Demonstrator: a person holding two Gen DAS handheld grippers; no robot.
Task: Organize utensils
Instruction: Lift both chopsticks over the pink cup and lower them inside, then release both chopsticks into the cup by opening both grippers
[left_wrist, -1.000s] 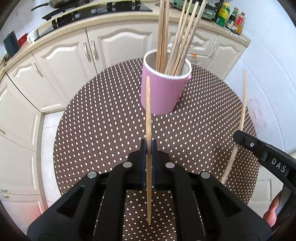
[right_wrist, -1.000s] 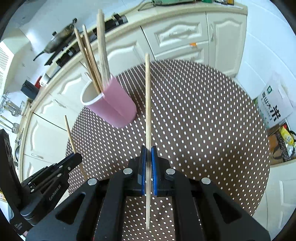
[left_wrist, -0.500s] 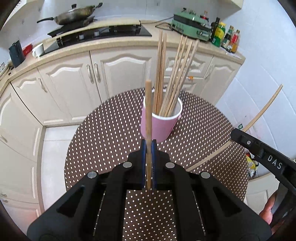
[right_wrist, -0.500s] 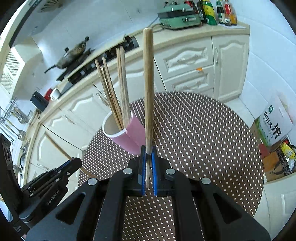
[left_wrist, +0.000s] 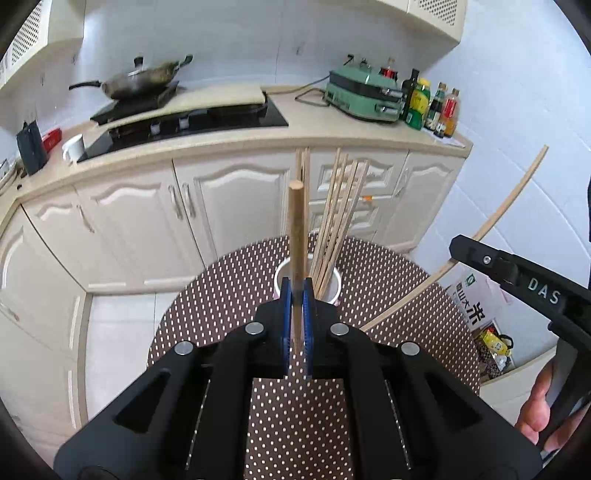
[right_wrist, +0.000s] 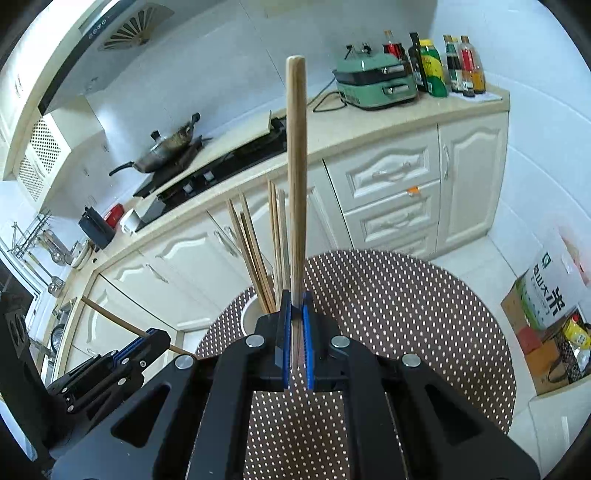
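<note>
I have one chopstick (left_wrist: 297, 236) clamped in the left gripper (left_wrist: 296, 314), its blue pads pressed on the shaft near the lower end, with the rest standing up in front of the lens. The right gripper (right_wrist: 296, 325) pinches a second chopstick (right_wrist: 296, 177) the same way, and that one reaches higher in its view. Both sticks hang in the air above the table (left_wrist: 406, 280), clear of the cloth.

Just beyond the left gripper sits the cup (left_wrist: 334, 284), on the dotted cloth near the table's far side. A bundle of chopsticks (left_wrist: 340, 214) already stands in it, fanned and leaning toward the right rim. From the right wrist the cup (right_wrist: 249, 314) shows only as a pale rim to the left of my fingers, with the same bundle (right_wrist: 258, 251) rising from it.

By my reading the job is mostly done: the bulk of the sticks are in the cup, and I can see no loose ones on the visible cloth, though my grippers hide the near part of the table. What is left, I judge, is to bring these two over the cup's mouth, tip down, and let them drop in beside the others. The standing bundle crowds the opening, so I would aim for the emptier left side.

Behind the table are the cabinets (left_wrist: 229, 206) and the counter (left_wrist: 295, 125).
</note>
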